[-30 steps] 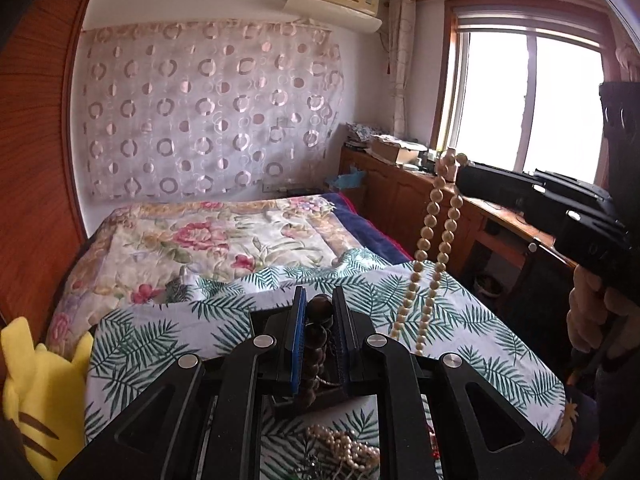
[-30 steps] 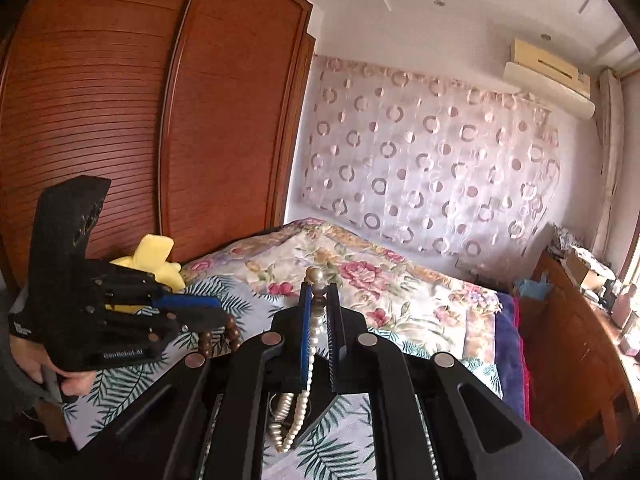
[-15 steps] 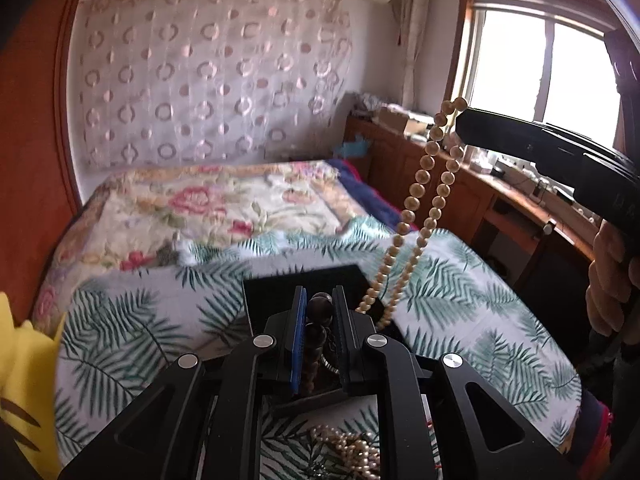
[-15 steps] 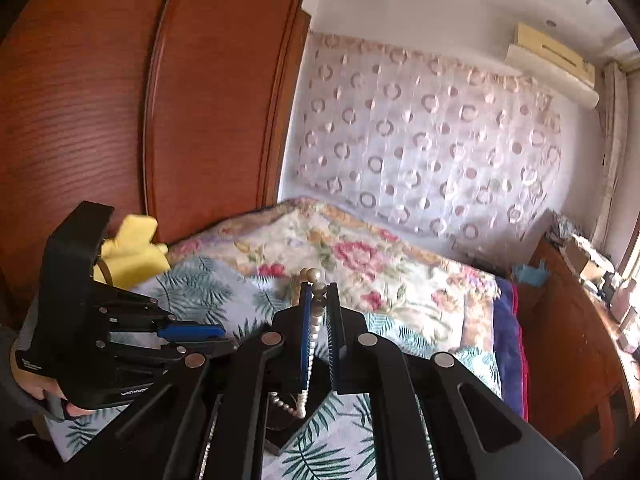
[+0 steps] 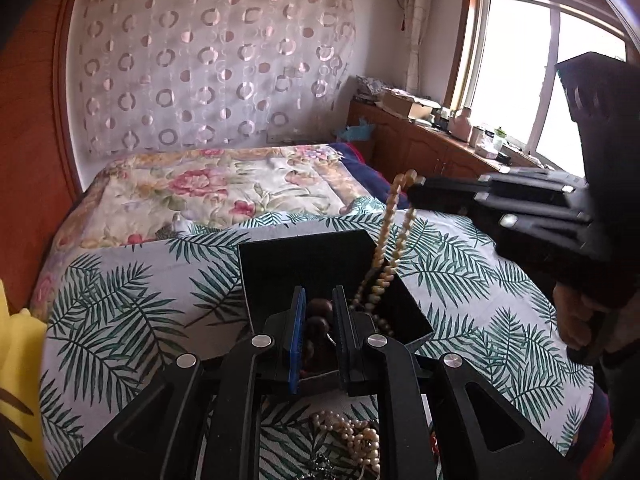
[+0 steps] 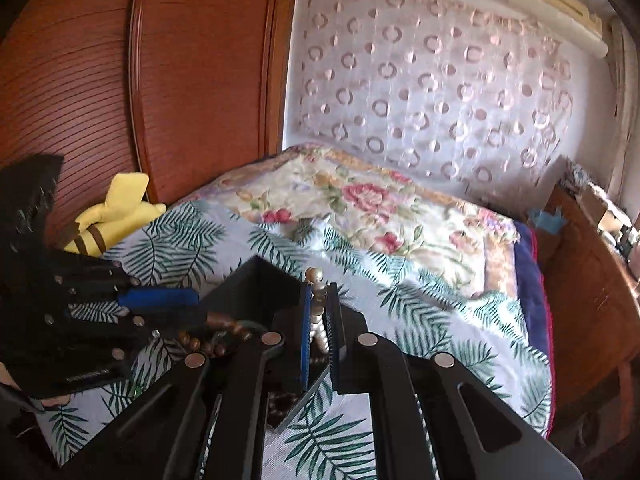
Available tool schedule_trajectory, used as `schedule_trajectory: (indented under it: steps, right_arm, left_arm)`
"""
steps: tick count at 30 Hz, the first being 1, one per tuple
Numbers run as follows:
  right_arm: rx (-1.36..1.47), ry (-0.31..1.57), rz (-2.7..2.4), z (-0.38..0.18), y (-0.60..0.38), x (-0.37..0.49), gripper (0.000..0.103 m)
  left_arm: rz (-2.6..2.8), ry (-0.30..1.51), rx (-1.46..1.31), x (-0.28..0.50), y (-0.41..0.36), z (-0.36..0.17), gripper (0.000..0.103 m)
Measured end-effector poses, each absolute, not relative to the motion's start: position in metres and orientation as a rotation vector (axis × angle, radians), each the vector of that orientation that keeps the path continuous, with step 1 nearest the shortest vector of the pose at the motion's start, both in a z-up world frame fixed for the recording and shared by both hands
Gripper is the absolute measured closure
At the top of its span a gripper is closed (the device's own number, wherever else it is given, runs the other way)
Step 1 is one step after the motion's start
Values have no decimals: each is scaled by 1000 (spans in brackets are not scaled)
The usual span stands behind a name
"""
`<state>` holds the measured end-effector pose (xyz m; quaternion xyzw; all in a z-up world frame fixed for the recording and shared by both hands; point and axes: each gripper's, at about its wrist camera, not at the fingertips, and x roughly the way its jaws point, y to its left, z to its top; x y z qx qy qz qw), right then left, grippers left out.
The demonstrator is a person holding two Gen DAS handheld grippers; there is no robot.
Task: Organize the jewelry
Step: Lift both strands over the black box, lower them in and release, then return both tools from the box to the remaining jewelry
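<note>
I see both units over a black box (image 5: pixel 308 256) that sits on the palm-leaf bedspread (image 5: pixel 120 288) of the bed.

Left hand-held gripper (image 5: pixel 318 312): its jaws are clamped on a dark brown bead strand (image 5: pixel 318 322). In the right wrist view the same strand (image 6: pixel 224 326) trails from this gripper's tips into the box (image 6: pixel 256 288), where part of it lies on the floor of the box.

Right hand-held gripper (image 6: pixel 319 308): its jaws are pressed together on a cream bead necklace (image 6: pixel 318 280), with a few beads standing above the pads. In the left wrist view this gripper (image 5: pixel 412 196) comes in from the right, held by a hand (image 5: pixel 580 320), and the necklace (image 5: pixel 386 248) hangs from its tips as a double strand. The lower end of that strand reaches the box interior, just beside the left unit's right finger. I cannot tell whether it rests on the box floor.

Other jewelry: a heap of small pearl strands (image 5: pixel 356 438) lies on the bedspread under the left unit, outside the box.

Surroundings: a yellow plush toy (image 6: pixel 116 216) lies at the bed edge beside the wooden wardrobe (image 6: pixel 200 80). A floral quilt (image 5: pixel 224 192) covers the far half of the bed.
</note>
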<state>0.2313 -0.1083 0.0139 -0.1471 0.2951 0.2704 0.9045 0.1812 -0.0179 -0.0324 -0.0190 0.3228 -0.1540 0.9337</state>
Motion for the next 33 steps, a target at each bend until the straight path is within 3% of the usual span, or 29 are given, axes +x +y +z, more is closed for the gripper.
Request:
schedule_trajectory:
  steps: [7,24,27,33]
  right_arm:
    - [-305,648,577,-7,-105,230,94]
    - [-248,674,611,-21,-113,217,93]
    - [-232,658,623,-17,-118,208,71]
    - [-207,651,645,-13,-131,185,70]
  left_arm:
    - [-304,644,-34,174,-17,-26,74]
    - [-239,631,-35,149,-2,-36,25]
    - [-231,630,-39,140,3,-39,21]
    - [-222,643,-40,122,9,-48,21]
